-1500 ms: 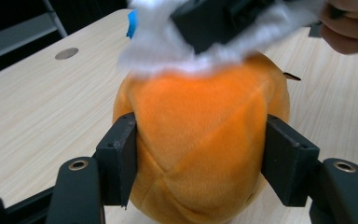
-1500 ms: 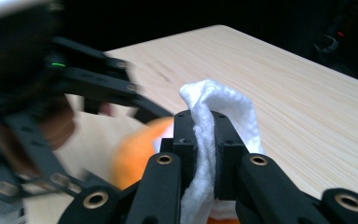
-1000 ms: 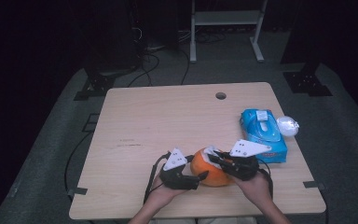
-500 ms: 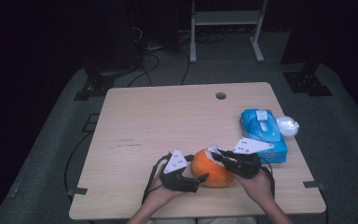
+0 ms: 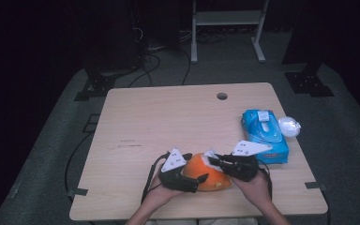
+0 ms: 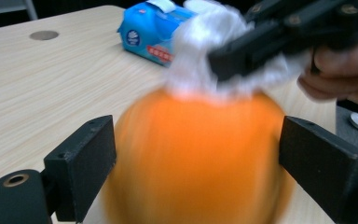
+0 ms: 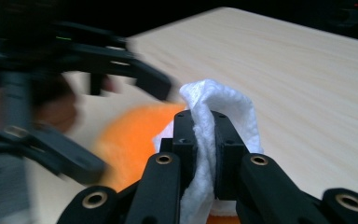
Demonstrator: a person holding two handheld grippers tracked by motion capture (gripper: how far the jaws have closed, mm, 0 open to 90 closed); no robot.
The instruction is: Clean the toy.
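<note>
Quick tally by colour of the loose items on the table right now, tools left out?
Orange: 1, the orange ball between the left tool's jaws.
White: 2, the white tissue clamped in the right tool, and a crumpled white wad at the table's right edge.
Blue: 1, the blue tissue pack.
Total: 4

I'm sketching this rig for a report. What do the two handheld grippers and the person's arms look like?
Both the left gripper and the right gripper are black, each topped by a pale grey three-cornered plate with small dark marks. A black cable trails from each. The fingers are flat, blocky black bars on arms with brass-ringed pivot holes. The forearms are bare, with no sleeves in view.
</note>
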